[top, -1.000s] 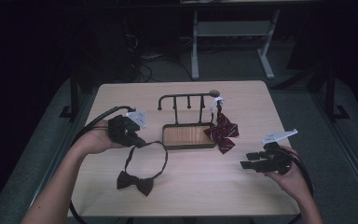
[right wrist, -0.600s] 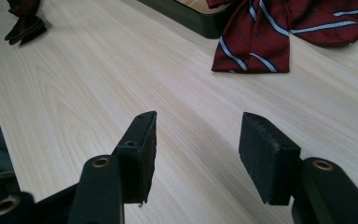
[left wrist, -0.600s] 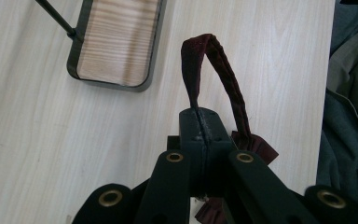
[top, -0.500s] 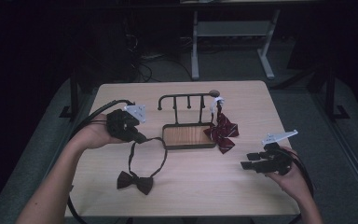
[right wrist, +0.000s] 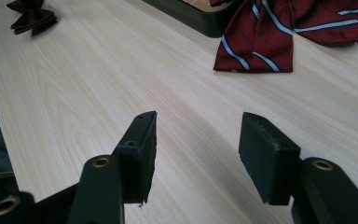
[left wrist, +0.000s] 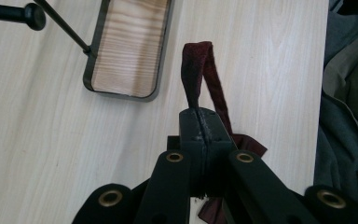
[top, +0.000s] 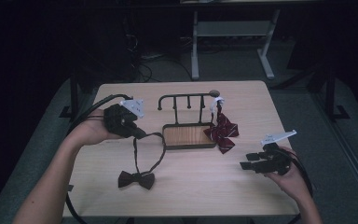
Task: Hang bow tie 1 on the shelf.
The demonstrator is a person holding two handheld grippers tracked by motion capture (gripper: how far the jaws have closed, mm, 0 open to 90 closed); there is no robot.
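Left gripper (top: 139, 134) stands with jaws pressed together on the neck strap (left wrist: 196, 74) of the dark bow tie (top: 136, 179); the strap loop hangs from the pinch beside the wooden tray (top: 189, 136) of the hanger rack (top: 186, 98), the knot resting on the table (top: 200, 196) below; right gripper (right wrist: 196, 149) rests near the table's right edge, jaws apart, holding nothing; judged light, limp and non-fragile fabric; strap may slide through the pads, so a grip near the knot would swing less; the striped red tie (top: 221, 130) hangs from the rack's right end.

Open tool (right wrist: 196, 154) over table (right wrist: 98, 93) (striped tie (right wrist: 279, 32) beyond).
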